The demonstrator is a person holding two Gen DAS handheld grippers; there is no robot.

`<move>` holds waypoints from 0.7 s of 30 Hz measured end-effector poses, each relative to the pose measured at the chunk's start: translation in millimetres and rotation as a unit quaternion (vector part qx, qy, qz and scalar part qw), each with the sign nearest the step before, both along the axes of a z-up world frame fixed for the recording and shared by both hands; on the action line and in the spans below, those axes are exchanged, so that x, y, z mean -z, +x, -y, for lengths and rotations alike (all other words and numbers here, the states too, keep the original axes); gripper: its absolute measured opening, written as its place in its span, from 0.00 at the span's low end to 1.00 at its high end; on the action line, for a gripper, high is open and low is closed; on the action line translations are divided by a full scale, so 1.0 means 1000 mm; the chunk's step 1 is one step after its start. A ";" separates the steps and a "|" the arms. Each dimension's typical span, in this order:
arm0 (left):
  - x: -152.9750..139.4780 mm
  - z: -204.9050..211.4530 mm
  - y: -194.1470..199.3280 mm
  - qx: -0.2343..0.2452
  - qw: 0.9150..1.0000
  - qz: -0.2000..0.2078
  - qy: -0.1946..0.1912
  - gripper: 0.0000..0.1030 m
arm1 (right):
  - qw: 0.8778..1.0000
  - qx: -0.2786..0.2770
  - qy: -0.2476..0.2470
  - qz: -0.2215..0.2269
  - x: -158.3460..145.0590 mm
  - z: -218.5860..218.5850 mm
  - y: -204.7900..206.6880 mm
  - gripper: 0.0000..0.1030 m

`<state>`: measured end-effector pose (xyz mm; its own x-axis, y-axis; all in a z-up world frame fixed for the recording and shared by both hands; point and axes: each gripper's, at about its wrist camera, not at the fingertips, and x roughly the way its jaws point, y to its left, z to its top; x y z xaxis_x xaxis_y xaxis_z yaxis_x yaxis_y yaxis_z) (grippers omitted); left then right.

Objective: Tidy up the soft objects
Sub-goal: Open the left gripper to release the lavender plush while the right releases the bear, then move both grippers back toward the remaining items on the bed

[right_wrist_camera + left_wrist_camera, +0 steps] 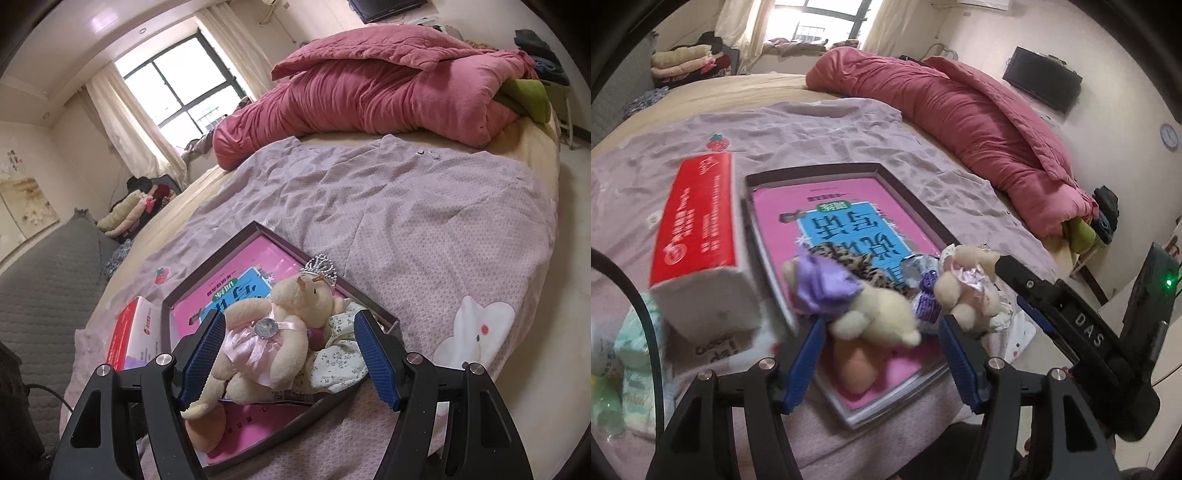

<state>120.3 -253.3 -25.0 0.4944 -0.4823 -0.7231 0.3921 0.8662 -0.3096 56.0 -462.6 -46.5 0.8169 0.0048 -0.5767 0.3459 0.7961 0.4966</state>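
**Inspector:** Report the state of the left gripper.

**Operator:** In my left wrist view the left gripper (879, 354) sits at the bottom centre, jaws wide apart. I see a cream plush bear in a purple dress (857, 306) lying between the blue pads (803, 363); I cannot tell whether either pad touches it. Nothing is clamped.

**Inspector:** And the right?

**Operator:** The right gripper (291, 354) is also spread wide, at the bottom centre of my right wrist view. A cream plush bear in a pink dress (266, 332) lies between its jaws. The left pad (201, 363) sits just against the bear's side; the right pad stands clear of it, beside a floral cloth (340, 358). No grip that I can confirm.

**Inspector:** Location of the soft items?

**Operator:** Both bears lie in a shallow dark-rimmed tray (258, 228) on the bed (443, 236), at the tray's near end, on top of a pink book (849, 206). The pink-dressed bear wears a silver tiara (321, 271). In the left view it appears right of the purple one, with the right gripper's black finger just beyond it.

**Inspector:** Surroundings?

**Operator:** A red-and-white tissue pack (698, 236) stands left of the tray, touching its rim. A rolled pink quilt (369, 92) lies along the far side of the bed, well apart from the tray.
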 end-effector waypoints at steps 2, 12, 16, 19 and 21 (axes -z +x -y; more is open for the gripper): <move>0.001 0.007 0.003 0.006 1.000 -0.002 0.003 0.62 | 1.000 0.004 0.000 -0.004 0.001 0.001 0.001 0.71; 0.012 0.019 0.011 0.015 1.000 -0.021 0.008 0.62 | 1.000 0.019 0.008 -0.010 0.005 0.011 -0.003 0.71; 0.009 0.006 0.004 0.012 1.000 -0.021 -0.001 0.62 | 1.000 0.012 -0.002 -0.003 0.002 0.007 -0.003 0.71; 0.006 -0.004 -0.001 0.008 1.000 -0.021 -0.005 0.62 | 1.000 0.006 -0.018 0.005 -0.004 0.001 -0.005 0.72; 0.003 -0.010 -0.006 0.005 1.000 -0.018 -0.005 0.62 | 0.999 0.003 -0.033 0.010 -0.009 -0.004 -0.006 0.72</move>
